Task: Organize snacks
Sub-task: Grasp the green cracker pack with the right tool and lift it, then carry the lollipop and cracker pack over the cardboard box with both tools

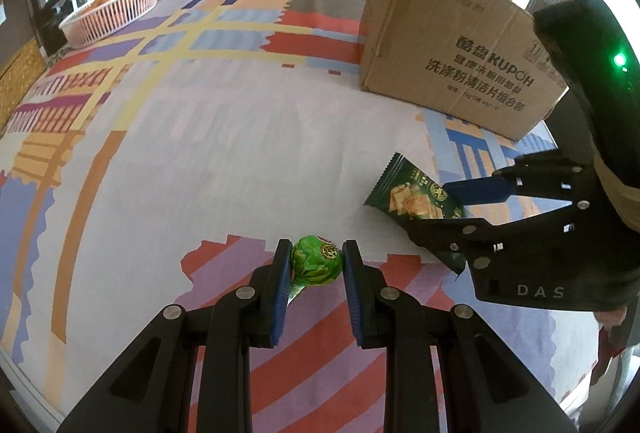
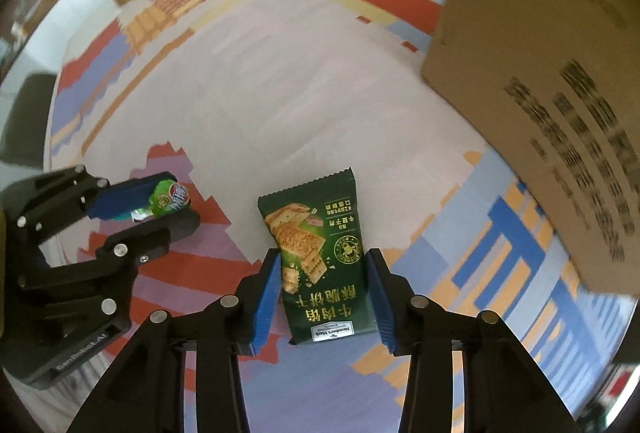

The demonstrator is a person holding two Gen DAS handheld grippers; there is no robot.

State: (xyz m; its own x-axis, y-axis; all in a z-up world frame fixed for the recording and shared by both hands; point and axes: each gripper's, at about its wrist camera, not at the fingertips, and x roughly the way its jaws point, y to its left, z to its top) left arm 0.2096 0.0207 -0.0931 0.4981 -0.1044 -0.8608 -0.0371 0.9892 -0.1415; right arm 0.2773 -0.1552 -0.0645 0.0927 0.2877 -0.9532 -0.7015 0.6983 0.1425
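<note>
Item one, the dark green cracker packet: it lies flat on the bench, just in front of the cardboard box, printed face up, its near end running between the blue pads of my right tool. I read that tool as bracketing the packet by its long edges, so that a squeeze would catch the foil across its narrow width; the pads sit very near the edges, but I see no crumpling, so I judge the packet is not yet pinched and call the tool spread around it. Item two, the round green wrapped candy: it is a little further from the box than the packet, pinched between the pressed-in pads of my left tool, its twisted wrapper tail poking out beside one pad. Holding it across the ball rather than by the tail seems the firmer choice, since the tail would slip. From the right wrist view I cannot tell whether the candy is lifted clear of the cloth. Item three, the box itself: it stands closed-sided toward me, a likely bin for the snacks, though its opening is out of view. Item four, a pink slatted basket: well beyond the box's far corner, at the bench's other end, another possible destination.
</note>
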